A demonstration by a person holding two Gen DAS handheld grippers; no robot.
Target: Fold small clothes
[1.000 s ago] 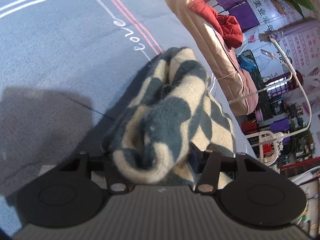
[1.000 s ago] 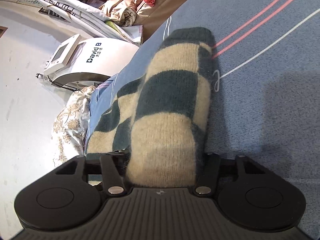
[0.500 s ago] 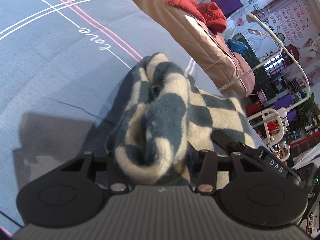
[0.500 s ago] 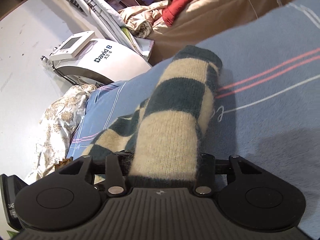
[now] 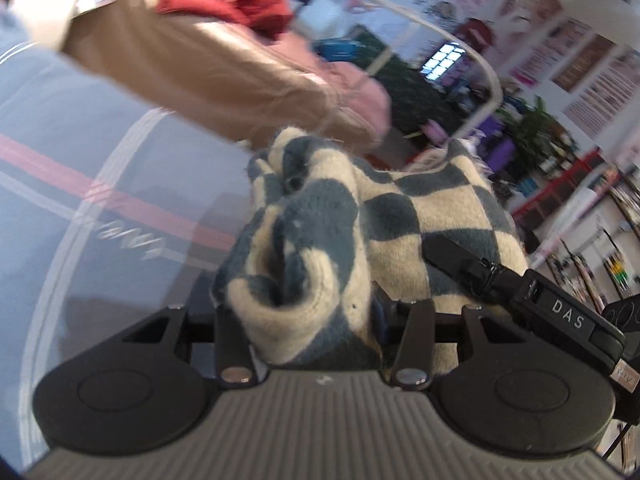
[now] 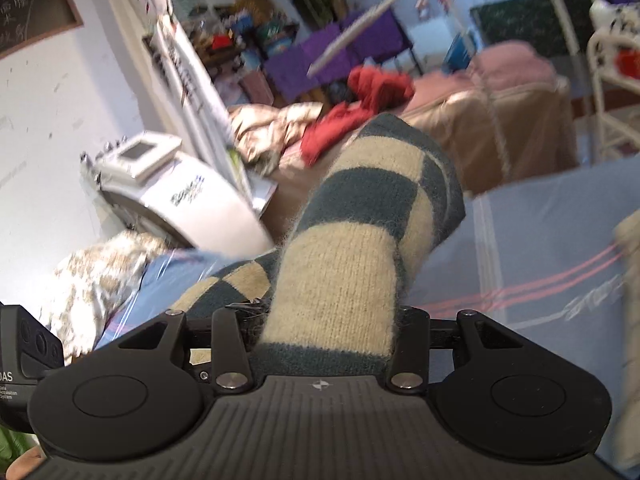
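A cream and dark teal checkered knit garment [image 5: 360,224] is bunched up and held off the blue bedsheet [image 5: 80,152]. My left gripper [image 5: 316,320] is shut on one bunched end of it. My right gripper [image 6: 328,328] is shut on another end of the same garment [image 6: 360,248], which stands up in a roll in front of the camera. The right gripper's black body [image 5: 560,312] shows at the right of the left wrist view, close beside the cloth. The fingertips of both are buried in the knit.
The blue sheet with pink and white stripes [image 6: 540,280] lies below. A tan padded bed [image 5: 200,68] with red clothes [image 6: 372,100] stands behind. A white machine [image 6: 180,196] and a floral quilt [image 6: 92,280] are at the left. Shelves and posters fill the background.
Both grippers have lifted and tilted up with the garment, so more of the room and less of the sheet shows. The two grippers have come closer together.
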